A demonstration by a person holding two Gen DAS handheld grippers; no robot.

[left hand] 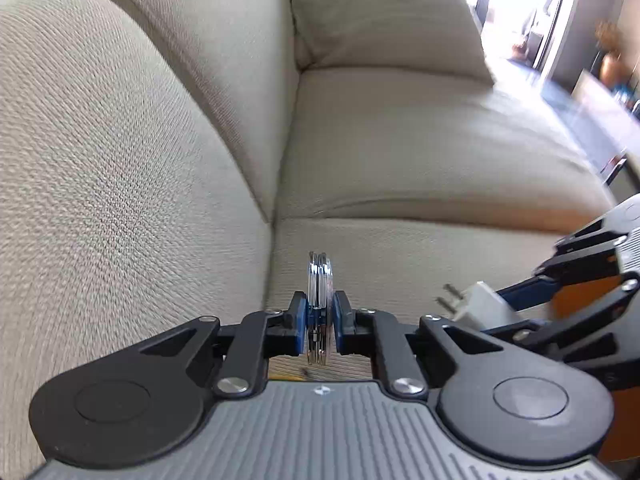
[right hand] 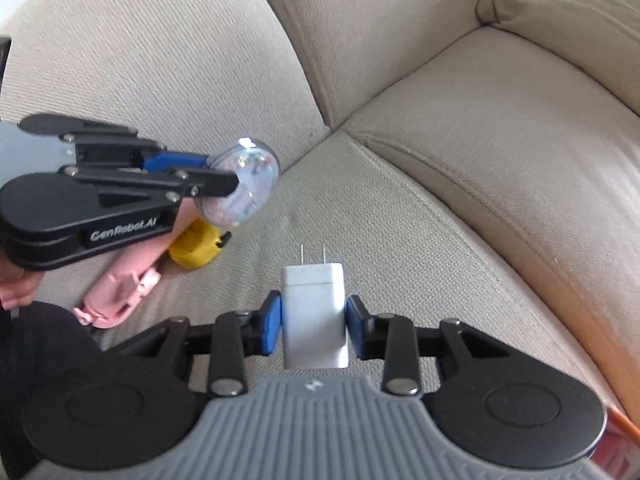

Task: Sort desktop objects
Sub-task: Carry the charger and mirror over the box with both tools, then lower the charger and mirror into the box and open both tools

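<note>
While both hover above the beige sofa (right hand: 500, 160) seat: left gripper (left hand: 319, 318) clamps a clear round case (left hand: 319, 292) edgewise; right gripper (right hand: 313, 326) clamps a white plug charger (right hand: 314, 312), prongs forward. Pink stapler (right hand: 120, 288) and yellow tape measure (right hand: 196, 246) lie touching on the seat's left part.

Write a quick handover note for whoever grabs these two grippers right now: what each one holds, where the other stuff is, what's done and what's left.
Left gripper: shut on a clear round disc-shaped case, held on edge above the sofa.
Right gripper: shut on the white charger, prongs pointing forward.
On the seat, beneath the left gripper: a yellow item and a pink item, side by side.
Done: both held things are lifted.
Left: set down the case and charger, then deal with the yellow and pink items. No sorting spot is in view.
</note>
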